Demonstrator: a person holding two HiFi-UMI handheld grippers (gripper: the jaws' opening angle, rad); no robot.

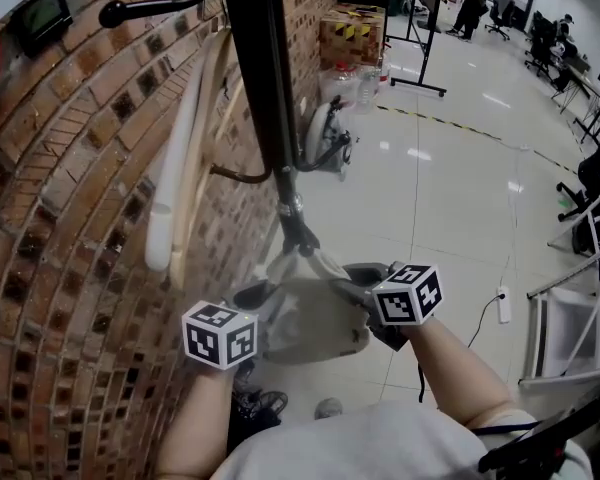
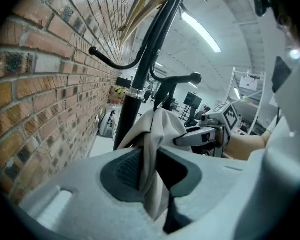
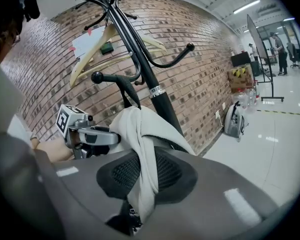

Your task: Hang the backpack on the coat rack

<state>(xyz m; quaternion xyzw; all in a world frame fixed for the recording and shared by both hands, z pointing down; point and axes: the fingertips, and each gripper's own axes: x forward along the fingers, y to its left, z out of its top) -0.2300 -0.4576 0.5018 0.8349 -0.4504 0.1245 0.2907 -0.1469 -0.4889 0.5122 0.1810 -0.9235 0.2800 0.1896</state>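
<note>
A beige backpack (image 1: 315, 320) hangs low against the black coat rack pole (image 1: 270, 98), held between both grippers. The left gripper (image 1: 252, 296) is shut on a fold of its beige fabric (image 2: 151, 154); that fold runs down between the jaws. From the other side, my right gripper (image 1: 358, 276) is shut on another beige fold (image 3: 142, 149). Each gripper shows in the other's view: the right gripper (image 2: 202, 135) and the left gripper (image 3: 90, 135). The rack's curved hooks (image 3: 97, 77) stand above the backpack, and the pole (image 2: 132, 104) is just behind it.
A brick wall (image 1: 70, 218) runs along the left, with pale wooden hangers (image 1: 190, 168) on the rack. A grey bag (image 1: 325, 136) and cardboard boxes (image 1: 352, 30) sit by the wall farther on. A power strip (image 1: 502, 306) and a white frame (image 1: 570, 338) are at the right.
</note>
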